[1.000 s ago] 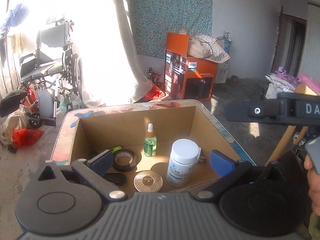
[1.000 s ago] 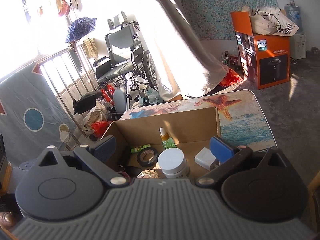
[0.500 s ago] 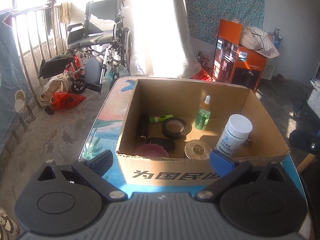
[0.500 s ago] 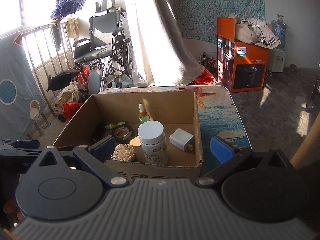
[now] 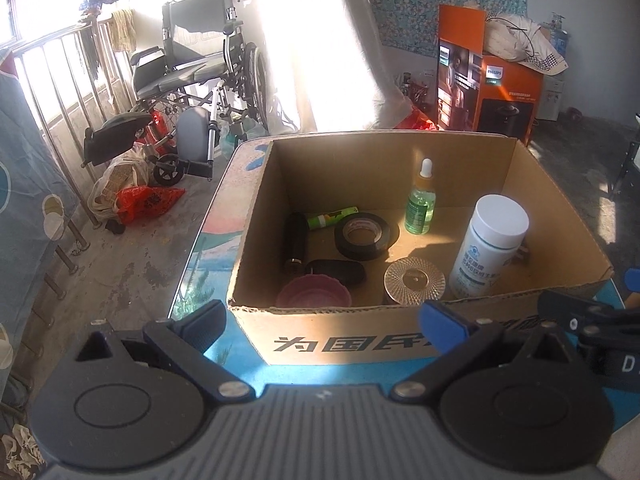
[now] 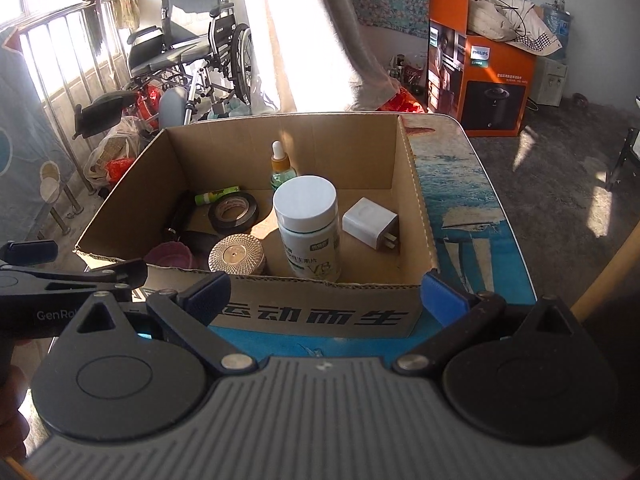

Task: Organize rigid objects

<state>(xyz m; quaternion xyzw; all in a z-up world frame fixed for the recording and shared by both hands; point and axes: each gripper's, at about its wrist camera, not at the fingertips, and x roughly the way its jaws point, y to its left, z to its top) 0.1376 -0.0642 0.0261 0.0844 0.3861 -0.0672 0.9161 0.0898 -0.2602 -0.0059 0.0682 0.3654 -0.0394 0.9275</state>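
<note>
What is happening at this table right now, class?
A person holds two grippers, both open and empty, in front of a cardboard box on the table. The left gripper and right gripper touch nothing. Inside stand a white pill bottle and green dropper bottle; black tape and a white charger lie nearby.

A lived-in home room; a wheelchair (image 5: pixel 200 60), a curtain (image 5: pixel 340 40), a barred window (image 5: pixel 60 80), an appliance box (image 5: pixel 488 92) on bare floor.
</note>
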